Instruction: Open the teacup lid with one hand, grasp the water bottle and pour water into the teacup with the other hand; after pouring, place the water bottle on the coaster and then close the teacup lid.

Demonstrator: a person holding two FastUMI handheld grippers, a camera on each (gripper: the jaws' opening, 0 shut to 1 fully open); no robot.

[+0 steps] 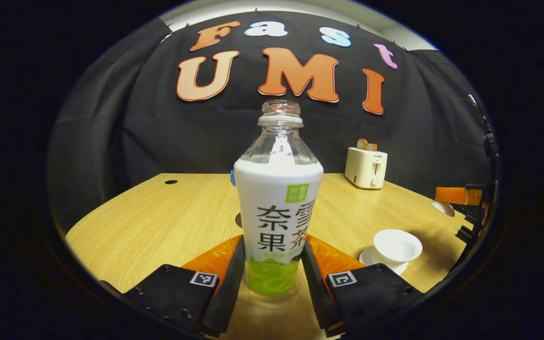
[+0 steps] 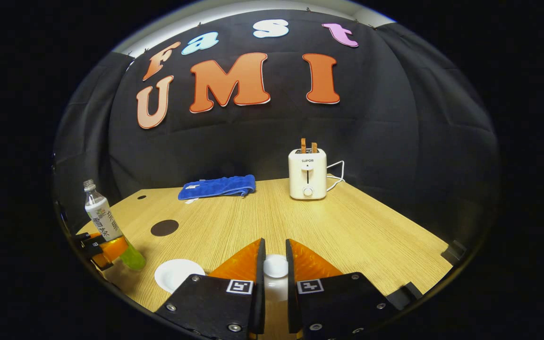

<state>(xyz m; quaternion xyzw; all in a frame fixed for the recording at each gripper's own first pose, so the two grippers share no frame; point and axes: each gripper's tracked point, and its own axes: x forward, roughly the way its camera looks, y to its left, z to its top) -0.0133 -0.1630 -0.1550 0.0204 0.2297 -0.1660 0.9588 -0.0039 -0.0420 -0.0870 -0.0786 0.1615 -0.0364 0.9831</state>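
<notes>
An uncapped water bottle (image 1: 276, 208) with a white and green label stands upright between the fingers of my left gripper (image 1: 273, 243), which is shut on its lower body. To the right sits the white teacup (image 1: 397, 245) on its saucer, with no lid on it. My right gripper (image 2: 274, 243) is shut on the knob of the white teacup lid (image 2: 276, 267), held above the table. In the right gripper view the teacup (image 2: 177, 275) lies low left, beside the bottle (image 2: 104, 222) and left gripper (image 2: 95, 245). The dark round coaster (image 2: 164, 227) lies behind them.
A cream toaster (image 2: 307, 174) with two slices stands at the back of the wooden table (image 2: 347, 236), its cord trailing right. A folded blue towel (image 2: 217, 186) lies at the back left. In the left gripper view the right gripper (image 1: 465, 198) hangs at the far right with the lid (image 1: 442, 208).
</notes>
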